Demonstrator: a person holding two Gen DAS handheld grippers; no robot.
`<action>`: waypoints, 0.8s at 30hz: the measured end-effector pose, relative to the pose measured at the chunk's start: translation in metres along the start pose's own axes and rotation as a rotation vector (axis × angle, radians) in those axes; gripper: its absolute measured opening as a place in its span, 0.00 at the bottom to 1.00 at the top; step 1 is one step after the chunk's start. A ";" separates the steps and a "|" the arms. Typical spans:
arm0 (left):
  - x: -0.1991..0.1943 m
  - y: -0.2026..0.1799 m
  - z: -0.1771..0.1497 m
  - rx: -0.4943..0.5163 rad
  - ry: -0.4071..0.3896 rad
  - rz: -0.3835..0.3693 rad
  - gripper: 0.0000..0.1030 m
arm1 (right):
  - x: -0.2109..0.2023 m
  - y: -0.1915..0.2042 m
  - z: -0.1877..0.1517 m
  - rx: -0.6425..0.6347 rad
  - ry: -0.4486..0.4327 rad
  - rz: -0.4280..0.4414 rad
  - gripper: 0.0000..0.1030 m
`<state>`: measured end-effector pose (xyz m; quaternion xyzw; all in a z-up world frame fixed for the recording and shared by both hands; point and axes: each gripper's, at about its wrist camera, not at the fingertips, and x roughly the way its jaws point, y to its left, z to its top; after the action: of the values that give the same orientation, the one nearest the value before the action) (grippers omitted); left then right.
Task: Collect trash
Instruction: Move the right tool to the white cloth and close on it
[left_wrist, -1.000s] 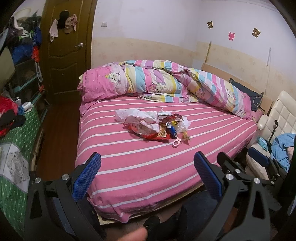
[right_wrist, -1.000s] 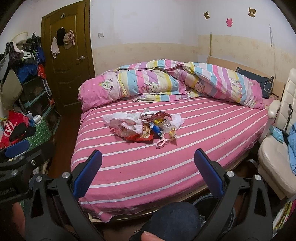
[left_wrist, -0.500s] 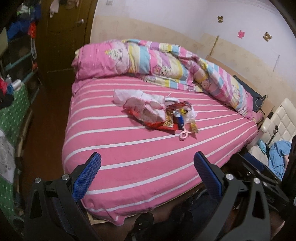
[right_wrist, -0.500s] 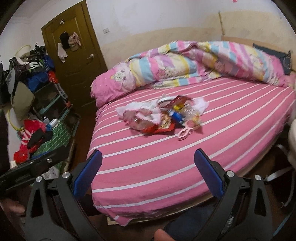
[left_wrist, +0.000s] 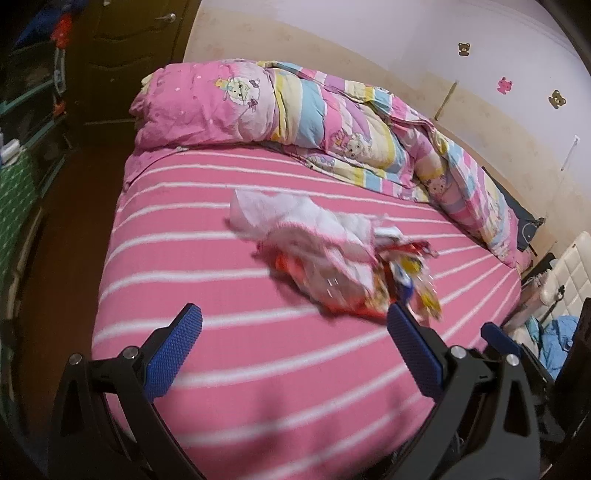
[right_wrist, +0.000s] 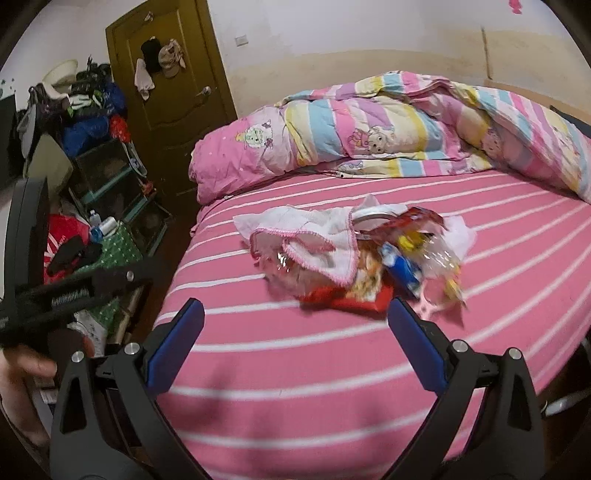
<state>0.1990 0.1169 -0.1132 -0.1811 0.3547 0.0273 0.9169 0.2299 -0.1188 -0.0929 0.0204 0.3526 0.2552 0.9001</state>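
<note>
On the left side of the room there is a brown door (right_wrist: 173, 92) and a messy shelf (right_wrist: 103, 162) full of clothes and bags. The left gripper (left_wrist: 291, 332) hangs over the near part of the pink striped bed (left_wrist: 229, 369), and its jaws are spread wide with nothing between them. The right gripper (right_wrist: 295, 332) is beside it, also over the bed, and its jaws are wide apart and hold nothing too. In the middle of the bed sits the trash pile (right_wrist: 362, 254). It has a white cloth with pink trim (right_wrist: 306, 236) lying on top, a red wrapper (right_wrist: 351, 299) under it, a blue packet (right_wrist: 402, 269), and clear crinkly plastic (right_wrist: 439, 258) on the right end. A pink thing pokes out at the near edge, but it is too blurry to name. Behind the pile a striped quilt (right_wrist: 388, 129) is bunched up along the far side. This looks like the reaching step, with no trash picked up yet. Next, I think one gripper needs to go forward and down to the near edge of the pile and pinch one piece, like the red wrapper.
</note>
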 end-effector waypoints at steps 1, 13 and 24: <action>0.008 0.004 0.006 -0.001 -0.003 -0.002 0.95 | 0.008 -0.001 0.002 -0.001 0.000 0.000 0.95; 0.114 0.057 0.078 -0.046 -0.027 -0.034 0.95 | 0.113 0.001 0.053 -0.015 -0.014 0.036 0.95; 0.187 0.090 0.109 -0.136 0.083 -0.124 0.95 | 0.179 -0.007 0.073 -0.024 0.038 0.046 0.95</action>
<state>0.3920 0.2246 -0.1902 -0.2654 0.3776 -0.0133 0.8870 0.3912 -0.0295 -0.1509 0.0129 0.3661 0.2806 0.8872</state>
